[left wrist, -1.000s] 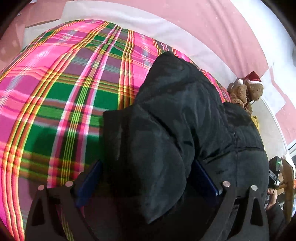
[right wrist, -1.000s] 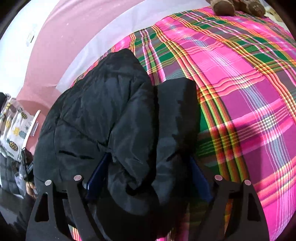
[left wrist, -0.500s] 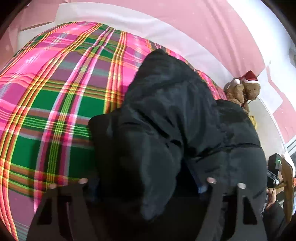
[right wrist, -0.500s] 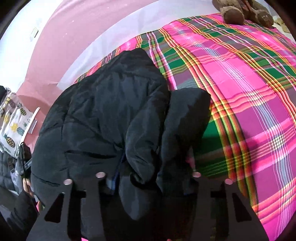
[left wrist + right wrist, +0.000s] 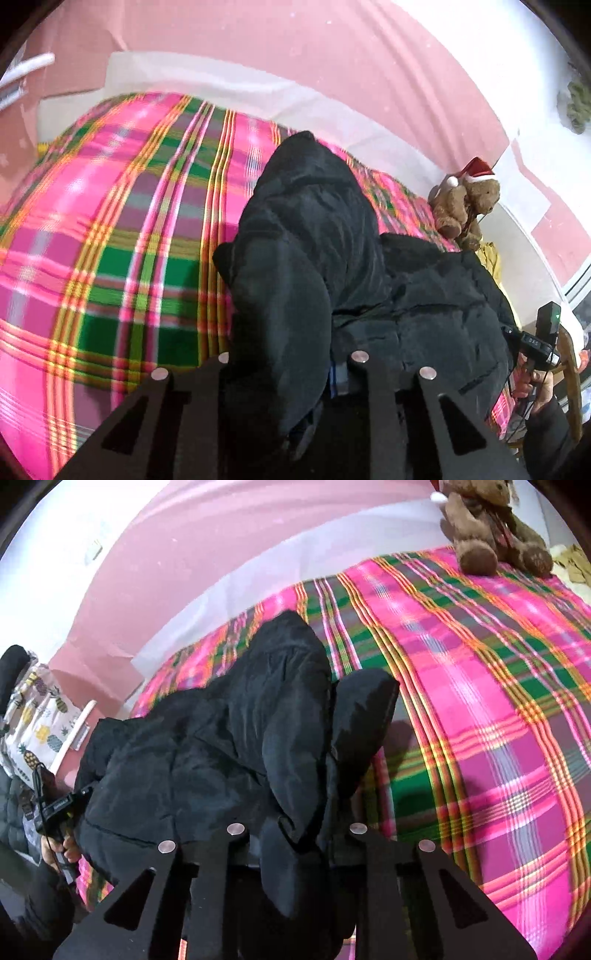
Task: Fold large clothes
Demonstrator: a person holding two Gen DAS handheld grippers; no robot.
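Observation:
A black padded jacket (image 5: 314, 229) lies bunched on a pink and green plaid bedspread (image 5: 110, 240). My left gripper (image 5: 291, 363) has its jaws closing, and a thick fold of the jacket is pinched between them and raised off the bed. In the right wrist view the same jacket (image 5: 221, 746) rests on the bedspread (image 5: 480, 701). The right gripper (image 5: 297, 834) is also closing its jaws, with another fold of the jacket squeezed between them and lifted. Most of both pairs of pads is buried in the fabric.
A brown teddy bear (image 5: 463, 206) in a red hat sits at the bed's far side, also visible as the teddy bear (image 5: 487, 535). A pink wall runs behind the bed. A pineapple-print cloth (image 5: 33, 731) hangs at the left. A hand (image 5: 535, 384) holds a handle at the right edge.
Both grippers' jaws have come together from wide apart onto folds of the jacket. Both have risen, pulling the pinched folds up from the bedspread.

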